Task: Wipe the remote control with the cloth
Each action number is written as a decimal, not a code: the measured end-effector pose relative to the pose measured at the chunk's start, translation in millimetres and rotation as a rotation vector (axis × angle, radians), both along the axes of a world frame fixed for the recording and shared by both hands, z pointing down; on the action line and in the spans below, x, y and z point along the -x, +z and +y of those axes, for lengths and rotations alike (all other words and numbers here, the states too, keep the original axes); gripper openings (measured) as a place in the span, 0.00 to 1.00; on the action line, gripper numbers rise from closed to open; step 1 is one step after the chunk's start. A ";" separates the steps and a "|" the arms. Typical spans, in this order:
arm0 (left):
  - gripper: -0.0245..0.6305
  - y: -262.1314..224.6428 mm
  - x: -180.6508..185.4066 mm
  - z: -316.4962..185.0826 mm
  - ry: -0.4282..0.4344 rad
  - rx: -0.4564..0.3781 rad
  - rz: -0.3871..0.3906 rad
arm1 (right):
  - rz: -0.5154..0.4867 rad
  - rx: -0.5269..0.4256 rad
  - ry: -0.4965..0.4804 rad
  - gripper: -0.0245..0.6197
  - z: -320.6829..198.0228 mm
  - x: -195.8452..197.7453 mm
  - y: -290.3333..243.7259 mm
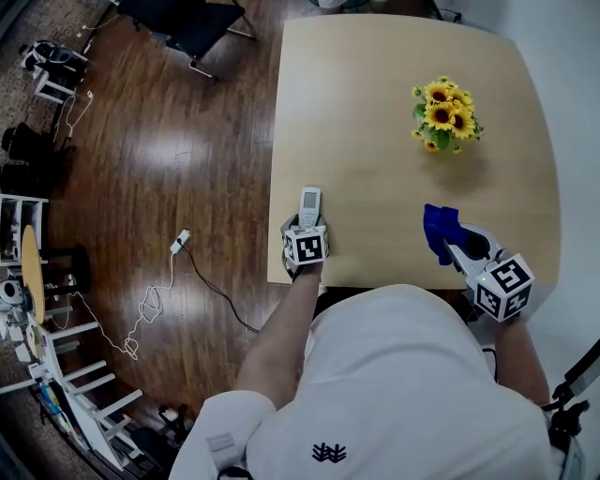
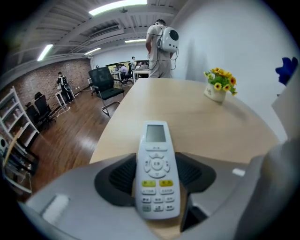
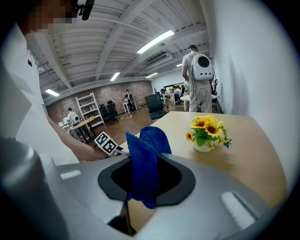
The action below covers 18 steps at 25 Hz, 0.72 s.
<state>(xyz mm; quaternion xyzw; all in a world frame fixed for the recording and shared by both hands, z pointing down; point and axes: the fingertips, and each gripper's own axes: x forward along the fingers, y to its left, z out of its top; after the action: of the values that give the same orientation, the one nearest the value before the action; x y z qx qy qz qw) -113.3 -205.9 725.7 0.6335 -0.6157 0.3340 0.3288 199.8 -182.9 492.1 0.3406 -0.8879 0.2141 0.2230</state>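
Note:
A white remote control point(image 1: 309, 202) with a small screen lies lengthwise between the jaws of my left gripper point(image 1: 302, 225), at the near left edge of the wooden table point(image 1: 375, 122). In the left gripper view the black pads point(image 2: 119, 176) press the remote control point(image 2: 155, 140) on both sides, its screen end pointing away from me. My right gripper point(image 1: 457, 246) is shut on a blue cloth point(image 1: 439, 228) near the table's front right, well apart from the remote. In the right gripper view the cloth point(image 3: 145, 159) stands up out of the jaws and hangs below them.
A small pot of sunflowers point(image 1: 444, 114) stands at the table's far right. Left of the table is wooden floor with a white cable point(image 1: 178, 244), a black chair point(image 1: 192, 23) and shelves. A person with a backpack point(image 2: 161, 47) stands beyond the table's far end.

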 end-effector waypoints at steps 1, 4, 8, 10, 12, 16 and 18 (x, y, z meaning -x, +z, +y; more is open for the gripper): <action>0.46 0.0 0.8 0.4 0.003 0.003 -0.007 | -0.004 0.001 -0.003 0.17 -0.1 -0.3 0.6; 0.48 -4.2 1.7 -0.4 0.019 0.009 -0.016 | -0.018 0.008 -0.014 0.17 -1.3 0.2 2.8; 0.52 -21.1 -3.3 3.8 0.049 -0.014 -0.020 | -0.052 0.022 -0.029 0.17 -1.9 2.3 6.8; 0.52 -31.9 -5.4 12.5 0.077 -0.042 -0.031 | -0.072 0.035 -0.037 0.17 -0.4 4.0 13.6; 0.52 -45.1 -8.0 32.3 0.104 -0.050 -0.025 | -0.091 0.056 -0.045 0.17 1.1 6.4 24.2; 0.52 -75.3 -13.9 76.7 0.193 -0.050 -0.023 | -0.117 0.084 -0.063 0.17 -3.1 11.4 47.8; 0.51 -90.4 -13.3 97.6 0.235 -0.067 -0.024 | -0.107 0.085 -0.074 0.17 1.5 15.5 57.2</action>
<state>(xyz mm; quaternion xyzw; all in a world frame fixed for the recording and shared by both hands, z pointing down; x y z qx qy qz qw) -100.0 -108.3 635.3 0.7079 -0.5520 0.3567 0.2587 184.3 -181.4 549.4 0.2860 -0.9007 0.2610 0.1971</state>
